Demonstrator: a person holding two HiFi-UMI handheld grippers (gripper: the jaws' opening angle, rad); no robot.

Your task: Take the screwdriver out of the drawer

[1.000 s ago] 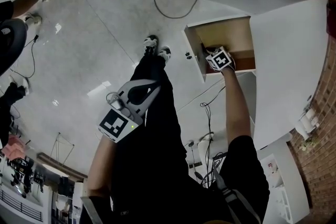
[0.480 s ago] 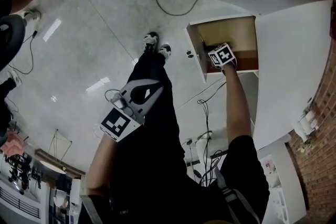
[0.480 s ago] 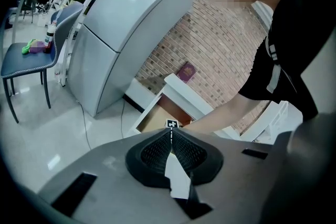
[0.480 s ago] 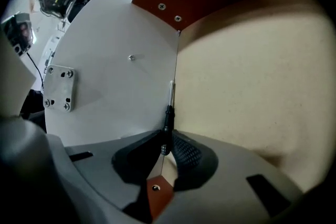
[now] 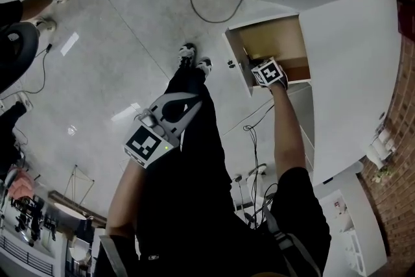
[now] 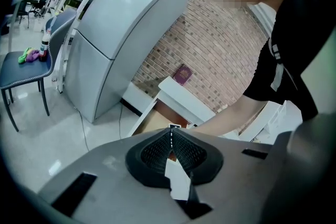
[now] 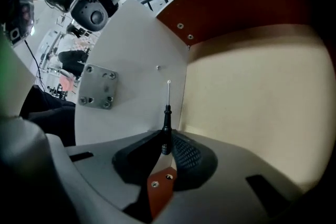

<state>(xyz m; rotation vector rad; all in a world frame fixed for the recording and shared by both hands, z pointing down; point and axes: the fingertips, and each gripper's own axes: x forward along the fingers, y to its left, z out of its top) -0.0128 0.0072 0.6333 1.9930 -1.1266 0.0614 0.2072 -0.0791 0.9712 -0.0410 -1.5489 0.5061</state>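
my right tongs (image 7: 167, 140) have just been closing on the screwdriver (image 7: 166, 115), gripped, not yet out of the drawer (image 7: 252, 92); left tongs (image 6: 170, 135) clenched, empty.

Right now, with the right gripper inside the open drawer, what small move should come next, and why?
Probably lift the right gripper straight up, keeping the grip. Its jaws have just been closing and now pinch the black handle of the screwdriver, which points along the front wall of the drawer, so it seems ready to come out.
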